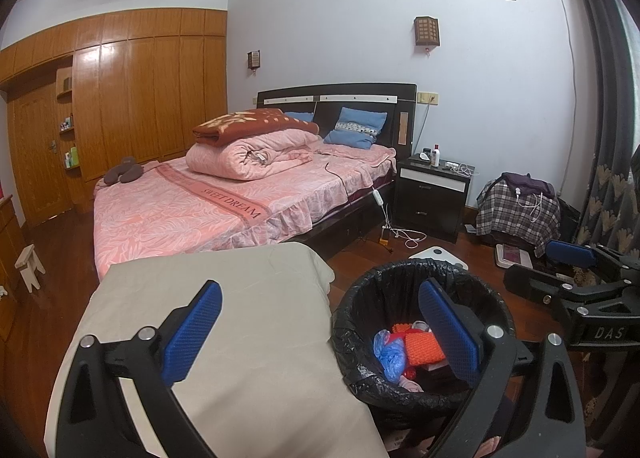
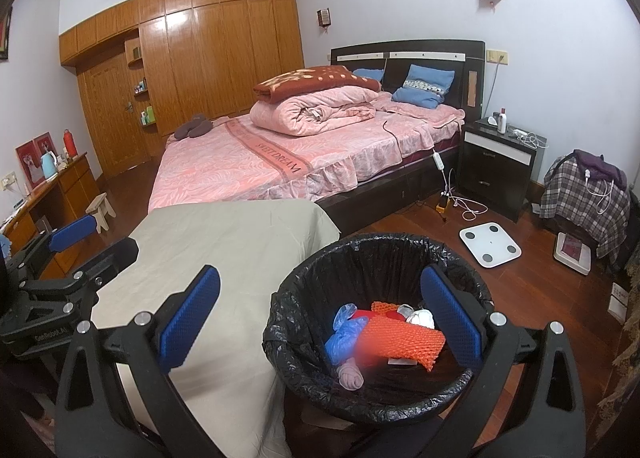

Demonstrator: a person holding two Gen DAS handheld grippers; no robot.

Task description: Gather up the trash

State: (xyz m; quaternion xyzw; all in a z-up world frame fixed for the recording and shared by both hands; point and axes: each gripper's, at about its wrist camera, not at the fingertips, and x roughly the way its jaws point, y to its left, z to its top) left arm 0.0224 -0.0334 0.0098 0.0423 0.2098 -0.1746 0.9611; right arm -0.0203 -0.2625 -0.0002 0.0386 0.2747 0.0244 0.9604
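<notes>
Right wrist view: beige-covered table (image 2: 224, 258) beside pink bed (image 2: 280, 162); both claws (image 2: 320, 322) spread apart, empty.

Wooden floor (image 2: 540, 298): lined bin (image 2: 384, 390); white scale (image 2: 490, 244)

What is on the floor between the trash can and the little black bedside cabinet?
A white bathroom scale lies on the wooden floor between the trash can and the bedside cabinet. The right wrist view shows it best.
</notes>
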